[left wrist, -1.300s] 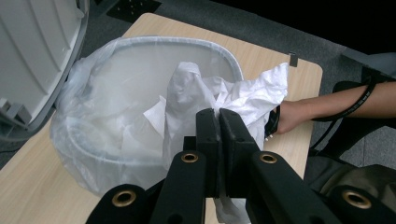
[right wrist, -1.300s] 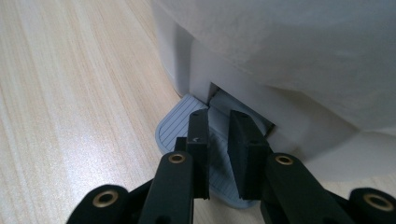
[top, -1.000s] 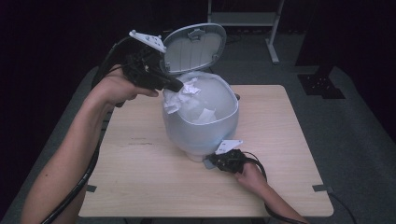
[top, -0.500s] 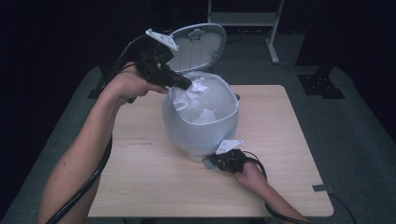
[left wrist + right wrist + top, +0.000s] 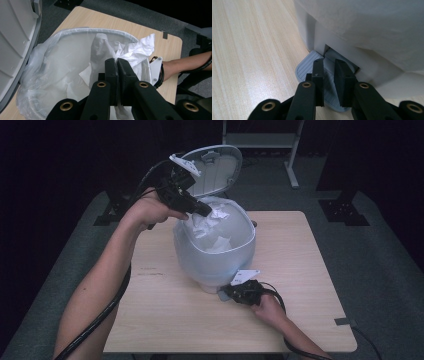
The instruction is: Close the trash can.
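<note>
Nearest the person, the right claw (image 5: pixel 231 292) rests low on the tabletop (image 5: pixel 165 320) at the foot of the pedal bin (image 5: pixel 215 260). In the right gripper view its 2 jaws are nearly together, a narrow gap between them, holding nothing, and lie on the ribbed grey pedal (image 5: pixel 308 66) that sticks out from the bin's base. The bin stands mid-tabletop, lined with a clear plastic bag (image 5: pixel 50 75). Crumpled white paper (image 5: pixel 215 242) lies inside. Farther off, the left claw (image 5: pixel 206 211) hangs over the bin's far-left rim, its jaws pressed shut on a crumpled white tissue (image 5: pixel 140 52) that spreads out past the tips above the bin's mouth. Behind it, the lid (image 5: pixel 220 165) stands raised.
</note>
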`<state>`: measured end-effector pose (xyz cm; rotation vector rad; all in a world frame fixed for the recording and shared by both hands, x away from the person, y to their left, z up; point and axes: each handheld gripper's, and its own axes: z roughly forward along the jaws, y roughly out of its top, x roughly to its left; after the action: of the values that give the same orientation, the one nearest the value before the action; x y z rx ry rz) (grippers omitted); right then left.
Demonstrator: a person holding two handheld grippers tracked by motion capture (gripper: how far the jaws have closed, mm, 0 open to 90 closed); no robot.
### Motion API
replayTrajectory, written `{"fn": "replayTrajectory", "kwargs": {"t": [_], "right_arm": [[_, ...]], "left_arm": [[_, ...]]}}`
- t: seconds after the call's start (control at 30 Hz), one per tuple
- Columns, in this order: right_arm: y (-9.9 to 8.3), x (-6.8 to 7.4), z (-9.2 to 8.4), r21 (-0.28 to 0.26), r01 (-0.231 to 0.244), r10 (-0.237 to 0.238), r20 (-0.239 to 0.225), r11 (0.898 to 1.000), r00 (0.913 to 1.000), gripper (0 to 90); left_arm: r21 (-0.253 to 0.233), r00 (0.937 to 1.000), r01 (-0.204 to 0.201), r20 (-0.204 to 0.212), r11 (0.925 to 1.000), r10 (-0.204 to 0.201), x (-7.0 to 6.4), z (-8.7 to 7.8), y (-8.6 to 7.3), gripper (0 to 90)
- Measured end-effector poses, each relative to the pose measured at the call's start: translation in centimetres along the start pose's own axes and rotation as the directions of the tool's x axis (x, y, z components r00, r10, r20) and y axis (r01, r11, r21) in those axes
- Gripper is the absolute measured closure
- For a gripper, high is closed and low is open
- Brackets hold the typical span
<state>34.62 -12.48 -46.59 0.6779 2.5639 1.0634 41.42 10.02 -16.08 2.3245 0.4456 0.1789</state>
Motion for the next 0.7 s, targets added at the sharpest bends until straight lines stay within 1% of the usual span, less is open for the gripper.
{"fn": "replayTrajectory", "kwargs": {"t": [0.1,0.13,0.23,0.33,0.43,0.47,0.5,0.53,0.57,0.63,0.67,0.7], "right_arm": [[0.0,0.0,0.0,0.0,0.002,-0.002,0.001,1.0,1.0,77.9],[0.0,0.0,0.0,0.001,0.001,-0.001,0.001,1.0,1.0,77.9],[0.0,0.0,0.0,0.0,0.005,-0.005,0.002,1.0,1.0,77.9],[0.1,0.1,0.0,0.006,0.006,-0.006,0.002,1.0,1.0,77.9],[0.1,0.1,0.0,0.004,0.006,-0.006,0.003,1.0,1.0,77.9],[0.1,0.1,0.0,0.005,0.004,-0.004,0.003,1.0,1.0,77.8],[0.1,0.1,0.0,0.006,0.004,-0.004,0.004,1.0,1.0,77.9],[0.1,0.1,0.0,0.007,0.005,-0.005,0.006,1.0,1.0,77.8],[0.1,0.1,0.0,0.005,0.004,-0.005,0.006,1.0,1.0,77.9],[0.1,0.1,0.0,0.007,0.005,-0.005,0.007,1.0,1.0,77.9],[0.1,0.2,0.0,0.008,0.006,-0.006,0.007,1.0,1.0,77.9],[0.1,0.2,0.0,0.007,0.006,-0.006,0.007,1.0,1.0,77.9]], "left_arm": [[0.005,1.0,0.004,-0.005,1.0,-0.004,0.2,0.3,-0.1,87.2],[0.006,0.9999,0.014,-0.009,0.9999,-0.014,0.3,0.7,-0.2,87.2],[0.007,0.9999,0.015,-0.006,0.9999,-0.015,0.5,1.0,-0.3,87.1],[0.027,0.9998,0.014,-0.012,0.9995,-0.013,0.8,1.7,-0.5,86.2],[0.032,0.9997,0.019,-0.018,0.9993,-0.019,1.0,2.1,-0.6,84.9],[0.04,0.9993,0.028,-0.027,0.9988,-0.027,1.1,2.5,-0.6,81.4],[0.05,0.9993,0.034,-0.02,0.9982,-0.033,1.2,2.9,-0.8,79.5],[0.061,0.9991,0.039,-0.021,0.9974,-0.037,1.2,3.3,-0.9,76.9],[0.069,0.9992,0.036,-0.017,0.9969,-0.035,1.2,3.6,-1.0,75.2],[0.071,0.9993,0.036,-0.015,0.9968,-0.035,1.2,3.9,-1.1,74.0],[0.074,0.9991,0.042,-0.007,0.9964,-0.042,1.3,4.3,-1.3,70.8],[0.074,0.9991,0.042,-0.007,0.9964,-0.042,1.3,4.3,-1.3,70.5]]}}
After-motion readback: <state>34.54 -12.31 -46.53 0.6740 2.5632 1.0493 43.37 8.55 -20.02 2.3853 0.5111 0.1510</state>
